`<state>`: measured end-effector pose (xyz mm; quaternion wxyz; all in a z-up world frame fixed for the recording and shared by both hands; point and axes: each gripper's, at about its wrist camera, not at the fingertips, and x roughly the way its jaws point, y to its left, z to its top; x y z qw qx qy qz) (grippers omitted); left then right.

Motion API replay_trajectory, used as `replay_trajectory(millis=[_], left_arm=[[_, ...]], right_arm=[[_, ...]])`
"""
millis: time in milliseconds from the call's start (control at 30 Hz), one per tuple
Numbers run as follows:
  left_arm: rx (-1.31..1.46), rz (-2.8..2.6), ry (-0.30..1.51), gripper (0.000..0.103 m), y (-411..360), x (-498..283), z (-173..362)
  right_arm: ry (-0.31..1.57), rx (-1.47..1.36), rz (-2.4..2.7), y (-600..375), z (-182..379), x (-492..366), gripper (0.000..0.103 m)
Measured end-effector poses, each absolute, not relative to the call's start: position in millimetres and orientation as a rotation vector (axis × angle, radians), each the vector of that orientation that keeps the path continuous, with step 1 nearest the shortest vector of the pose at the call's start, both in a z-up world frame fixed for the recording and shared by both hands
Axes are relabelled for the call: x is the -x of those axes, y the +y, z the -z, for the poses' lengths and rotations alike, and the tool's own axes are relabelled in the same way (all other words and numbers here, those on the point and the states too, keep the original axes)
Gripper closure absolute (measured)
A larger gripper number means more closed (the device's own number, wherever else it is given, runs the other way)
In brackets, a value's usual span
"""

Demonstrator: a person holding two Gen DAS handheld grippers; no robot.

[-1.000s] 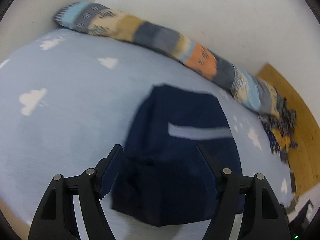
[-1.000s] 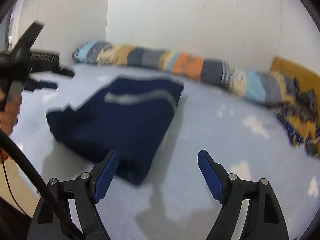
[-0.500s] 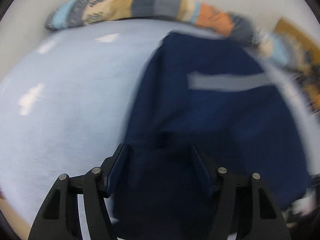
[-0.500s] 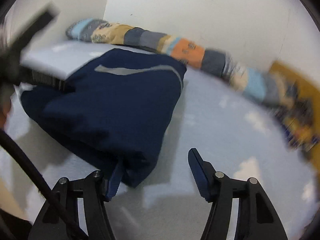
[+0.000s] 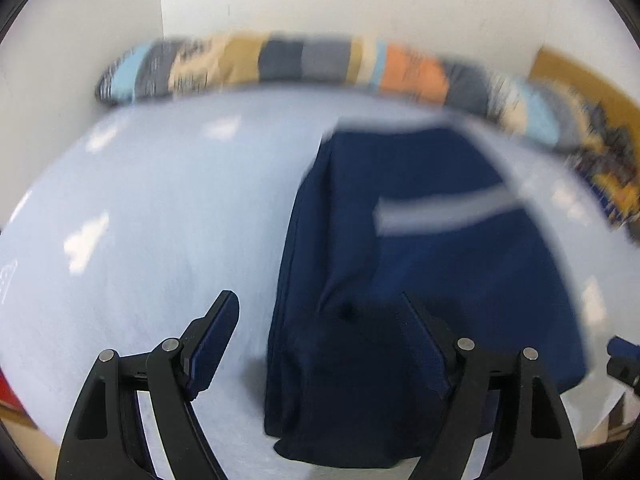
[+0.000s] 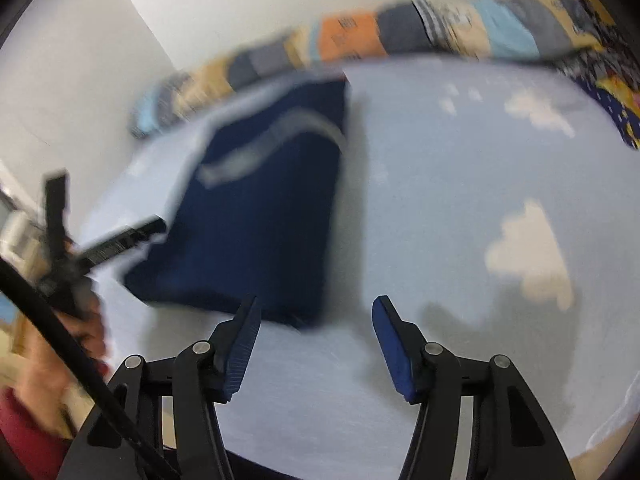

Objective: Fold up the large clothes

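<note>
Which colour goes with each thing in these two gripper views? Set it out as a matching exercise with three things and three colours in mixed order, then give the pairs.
Things:
1. folded garment
2. bed sheet
3. long bolster pillow along the wall

Colours:
A. patchwork of orange, tan, grey and light blue
B. navy blue with one pale grey stripe
C. pale blue with white cloud shapes

Pairs: 1-B, 2-C, 3-A
</note>
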<state>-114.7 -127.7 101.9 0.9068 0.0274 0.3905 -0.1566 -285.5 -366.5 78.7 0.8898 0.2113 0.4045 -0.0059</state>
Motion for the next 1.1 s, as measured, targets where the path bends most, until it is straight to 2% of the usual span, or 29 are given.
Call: replay_trajectory(millis=[67, 133, 167, 233, 333, 400, 500, 667, 733, 867, 1033, 1100], left_arm=[[0.012, 0.374, 0.754, 0.022, -131, 119, -116], [0.049, 0.451, 0.779, 0.022, -144, 117, -114], [0.047, 0.476, 0.798, 0.023, -148, 117, -109], [-0.016, 0.486, 0.855, 0.031, -159, 114, -91], [-0.136, 0.431, 1.027, 0.033, -168, 105, -45], [-0.186, 0.424, 1.010, 0.032, -167, 108, -39], [-0.136, 0.425, 1.008, 0.033, -162, 108, -53], [-0.002, 0.448, 0.886, 0.033, -150, 113, -86], [0.025, 0.459, 0.901, 0.033, -155, 111, -84], [-0.070, 0.442, 0.994, 0.028, -169, 105, -61], [-0.123, 0.426, 1.016, 0.023, -170, 102, -48], [-0.101, 0.440, 1.025, 0.023, -164, 99, -50]], right_arm=[[0.770, -0.439, -0.005, -372, -104, 276, 0.058], [0.796, -0.415, -0.037, -367, -107, 255, 0.088], [0.825, -0.407, -0.055, -363, -101, 241, 0.095], [0.906, -0.363, -0.081, -349, -79, 221, 0.095], [1.009, -0.321, -0.064, -341, -35, 199, 0.095], [1.051, -0.359, -0.074, -348, -19, 190, 0.097], [1.148, -0.367, -0.106, -357, -34, 172, 0.097], [0.967, -0.324, -0.081, -379, -109, 135, 0.095], [0.959, -0.335, -0.077, -391, -114, 94, 0.088], [0.971, -0.318, -0.024, -397, -92, 25, 0.087], [1.209, -0.390, 0.022, -401, -8, -27, 0.086], [1.220, -0.415, 0.052, -403, -15, -34, 0.087]])
